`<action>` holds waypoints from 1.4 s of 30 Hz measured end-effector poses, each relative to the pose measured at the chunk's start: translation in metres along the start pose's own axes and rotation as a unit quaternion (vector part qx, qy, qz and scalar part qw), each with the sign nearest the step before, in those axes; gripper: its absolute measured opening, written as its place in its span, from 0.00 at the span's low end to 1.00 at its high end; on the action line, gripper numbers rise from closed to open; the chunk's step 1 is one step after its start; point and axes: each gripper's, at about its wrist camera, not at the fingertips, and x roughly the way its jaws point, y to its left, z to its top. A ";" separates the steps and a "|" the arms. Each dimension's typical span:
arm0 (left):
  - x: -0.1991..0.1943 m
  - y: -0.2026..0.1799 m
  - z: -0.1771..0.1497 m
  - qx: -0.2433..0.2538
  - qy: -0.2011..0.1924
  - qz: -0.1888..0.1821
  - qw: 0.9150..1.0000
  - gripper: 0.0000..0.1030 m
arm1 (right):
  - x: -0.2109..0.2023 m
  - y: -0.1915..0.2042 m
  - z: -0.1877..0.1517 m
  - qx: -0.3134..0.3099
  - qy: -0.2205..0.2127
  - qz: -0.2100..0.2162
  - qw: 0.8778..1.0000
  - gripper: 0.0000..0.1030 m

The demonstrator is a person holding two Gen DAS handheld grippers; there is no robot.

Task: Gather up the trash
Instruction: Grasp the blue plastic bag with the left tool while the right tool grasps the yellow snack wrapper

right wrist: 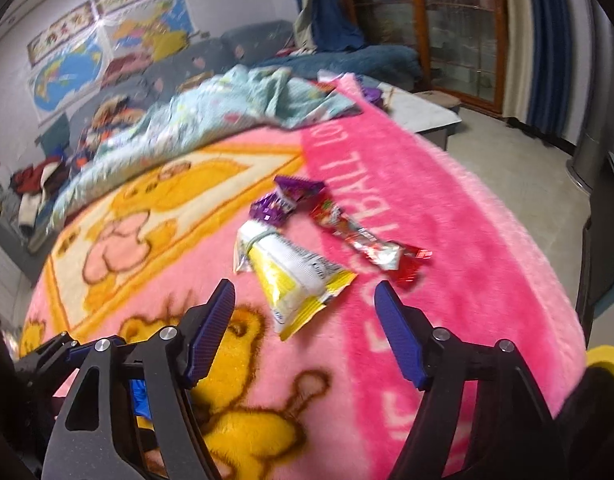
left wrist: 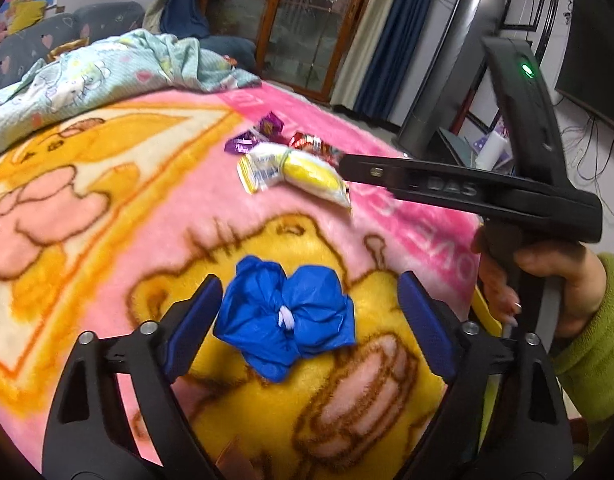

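A knotted blue plastic bag [left wrist: 285,320] lies on the pink and yellow blanket [left wrist: 107,248], between the open fingers of my left gripper [left wrist: 309,300], which do not touch it. Farther off lie a yellow and white wrapper [left wrist: 291,170], a purple wrapper [left wrist: 253,136] and a red wrapper [left wrist: 313,145]. In the right wrist view my right gripper [right wrist: 305,314] is open and empty, just short of the yellow and white wrapper [right wrist: 291,276]. The red wrapper [right wrist: 367,240] and purple wrapper [right wrist: 285,198] lie beyond it. The right gripper's body [left wrist: 467,188] crosses the left wrist view.
A rumpled light-blue quilt [right wrist: 211,120] lies at the far side of the blanket. A sofa [right wrist: 243,48] and wooden glass doors [right wrist: 447,28] stand behind. A low grey table [right wrist: 423,114] and a tower fan [left wrist: 447,60] stand past the blanket's edge.
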 end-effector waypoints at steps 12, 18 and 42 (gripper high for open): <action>0.016 -0.004 -0.008 0.009 0.035 0.005 0.999 0.61 | 0.040 0.007 -0.003 -0.005 0.037 -0.003 0.999 0.41; 0.021 -0.003 -0.010 0.006 0.043 0.007 0.999 0.57 | 0.041 0.006 -0.008 -0.006 0.031 0.000 1.000 0.36; 0.004 0.005 -0.002 -0.029 0.005 -0.018 0.999 0.16 | -0.017 -0.020 -0.033 0.053 -0.018 0.000 0.998 0.13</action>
